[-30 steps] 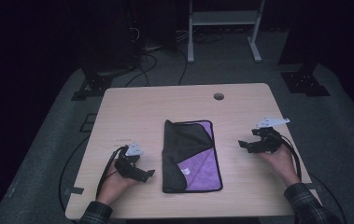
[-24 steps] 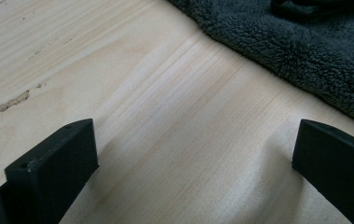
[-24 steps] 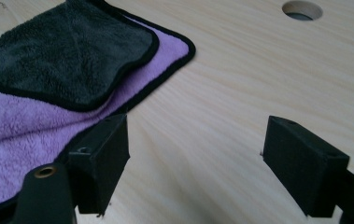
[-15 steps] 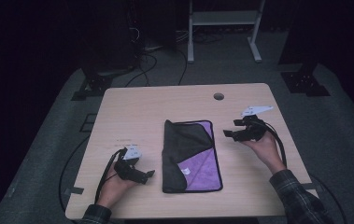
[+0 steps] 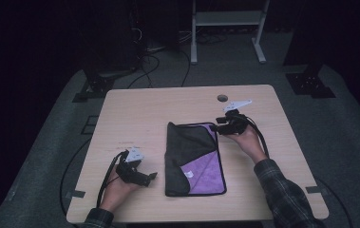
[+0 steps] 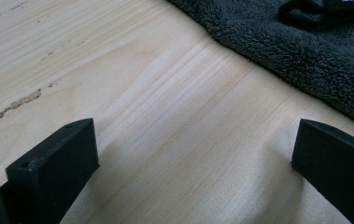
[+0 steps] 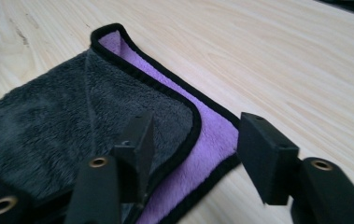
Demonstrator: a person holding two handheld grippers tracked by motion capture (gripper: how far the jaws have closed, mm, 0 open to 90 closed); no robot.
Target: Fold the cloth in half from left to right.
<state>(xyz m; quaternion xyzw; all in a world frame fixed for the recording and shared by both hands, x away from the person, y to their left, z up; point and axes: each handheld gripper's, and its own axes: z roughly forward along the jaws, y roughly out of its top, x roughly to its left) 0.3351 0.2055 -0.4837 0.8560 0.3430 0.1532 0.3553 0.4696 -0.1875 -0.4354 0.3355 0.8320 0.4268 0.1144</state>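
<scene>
Purple-and-grey folded cloth (image 5: 195, 159) lies flat on tabletop (image 5: 135, 114); right claw (image 7: 191, 149), closing, straddles its corner; left claw (image 6: 188, 163) apart.

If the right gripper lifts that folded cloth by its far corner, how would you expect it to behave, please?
The cloth looks like soft fleece folded flat, so it would probably droop and unfold rather than stay stiff. It seems light. Its fuzzy pile should give the right gripper decent hold, though one layer may peel away alone.

Left tool (image 5: 153, 176) rests low with jaws wide apart; right tool (image 5: 217, 128), half-open, has just been closing.
</scene>
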